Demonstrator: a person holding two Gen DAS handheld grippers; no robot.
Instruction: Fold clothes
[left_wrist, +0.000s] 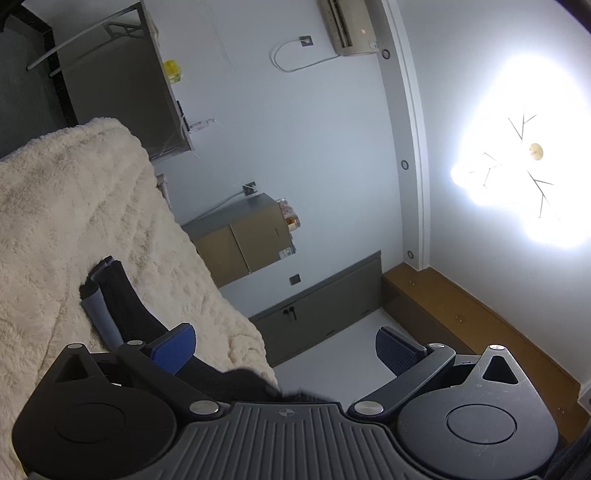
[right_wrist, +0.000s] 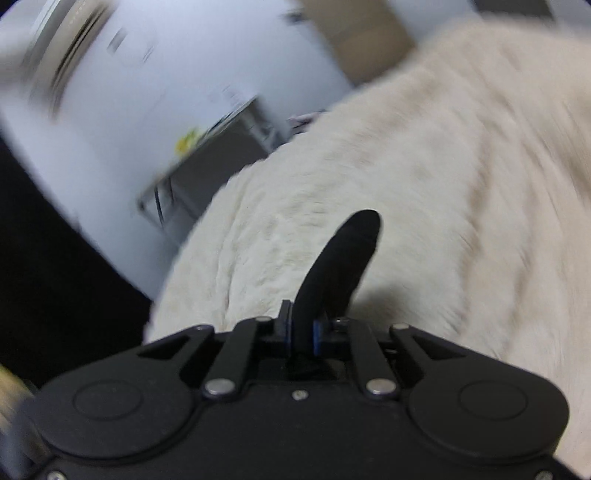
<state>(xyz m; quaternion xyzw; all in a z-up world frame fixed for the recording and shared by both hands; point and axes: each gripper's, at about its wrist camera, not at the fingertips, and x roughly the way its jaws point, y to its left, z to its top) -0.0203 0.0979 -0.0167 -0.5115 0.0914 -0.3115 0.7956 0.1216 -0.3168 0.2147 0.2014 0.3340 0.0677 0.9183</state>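
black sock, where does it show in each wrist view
Left wrist view: a black sock lies on the cream fluffy blanket at lower left, beside a grey one; whether it is the held one cannot be told.
Right wrist view: a black sock stands up at centre, pinched in the right gripper.
Shared landmark: the cream fluffy blanket.

Cream fleece blanket (left_wrist: 74, 206), cabinet (left_wrist: 240, 240), air conditioner (left_wrist: 343, 26).

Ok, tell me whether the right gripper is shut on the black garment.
Shut on it. In the right wrist view the right gripper has its blue pads pressed against a black garment that sticks up over the cream blanket.
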